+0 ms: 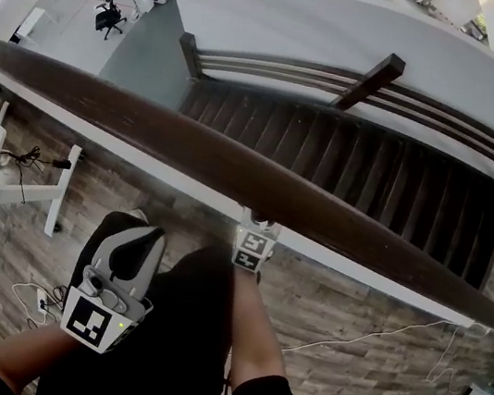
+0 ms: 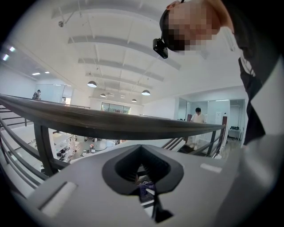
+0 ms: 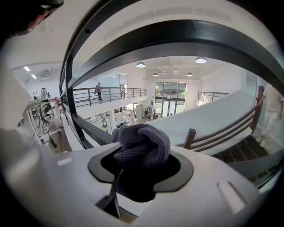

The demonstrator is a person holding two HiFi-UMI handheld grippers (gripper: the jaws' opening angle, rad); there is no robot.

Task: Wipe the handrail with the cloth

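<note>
The dark wooden handrail (image 1: 233, 166) is the largest thing before me, running from upper left to lower right across the head view, with the open hall far below it. Beyond it a staircase (image 1: 373, 175) of dark treads descends, edged by its own slanting rails. On my side lies the wood-plank floor (image 1: 330, 318), with a white cable (image 1: 374, 333) trailing over it at the right.

My left tongs (image 1: 133, 234) hang low beside my leg, well short of the rail and pointing up toward it. In the left gripper view the rail (image 2: 111, 122) crosses above them. Their two halves are clenched together with nothing caught in the opening; only the distant hall shows through it.

My right tongs (image 1: 256, 238) reach up to the near edge of the handrail, the marker cube (image 1: 253, 250) just under it and the tips tucked out of the head view beneath the wood. In the right gripper view these tongs (image 3: 142, 170) are clamped on the cloth (image 3: 143, 145), a bunched grey-purple knit wad bulging out above the opening. Whether the cloth touches the rail, I cannot tell.
</note>
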